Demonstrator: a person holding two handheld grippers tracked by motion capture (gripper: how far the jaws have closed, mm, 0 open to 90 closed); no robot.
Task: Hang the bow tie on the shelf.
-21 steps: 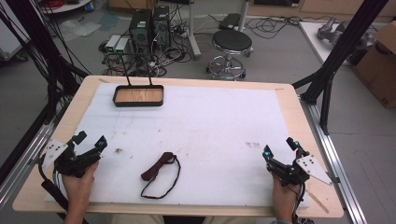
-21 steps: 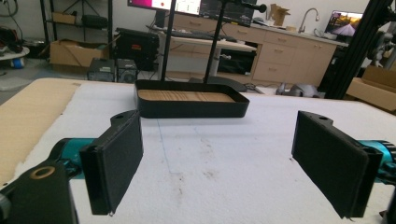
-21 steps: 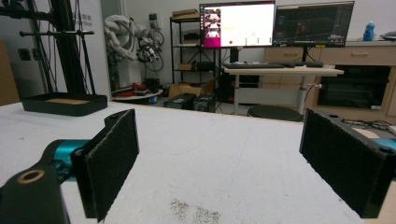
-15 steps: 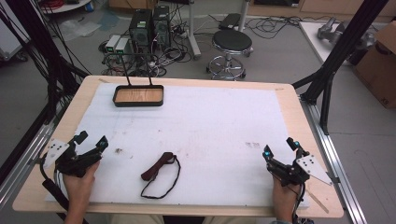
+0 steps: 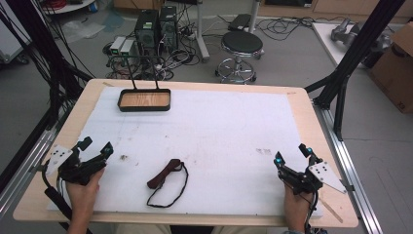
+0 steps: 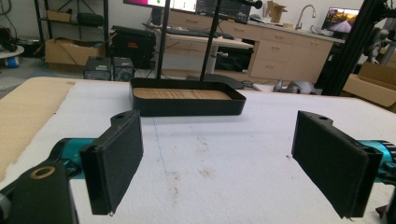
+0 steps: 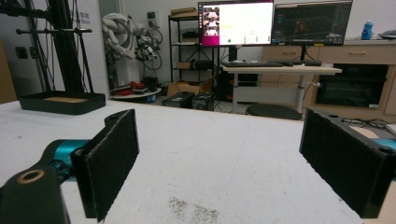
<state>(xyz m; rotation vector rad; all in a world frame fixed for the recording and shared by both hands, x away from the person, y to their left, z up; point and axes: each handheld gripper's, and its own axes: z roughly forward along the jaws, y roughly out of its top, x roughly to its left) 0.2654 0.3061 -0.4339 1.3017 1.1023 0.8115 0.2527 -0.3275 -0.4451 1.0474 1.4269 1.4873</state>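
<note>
White mat on the table: strap (image 5: 165,179) lies near its front edge, long axis slanting up-right, nearer the left gripper (image 5: 94,148), off to its right; both it and the right gripper (image 5: 291,155) gape empty

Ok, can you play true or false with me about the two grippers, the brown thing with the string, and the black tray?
1. The left gripper is open with nothing between its jaws. True.
2. The brown strap with a black cord loop is inside the black tray with a wooden floor. False: it lies on the white table cover, near the person's edge.
3. The right gripper is clamped on the strap. False: it is open, far from it.
4. The tray sits at the table's far side. True.
</note>
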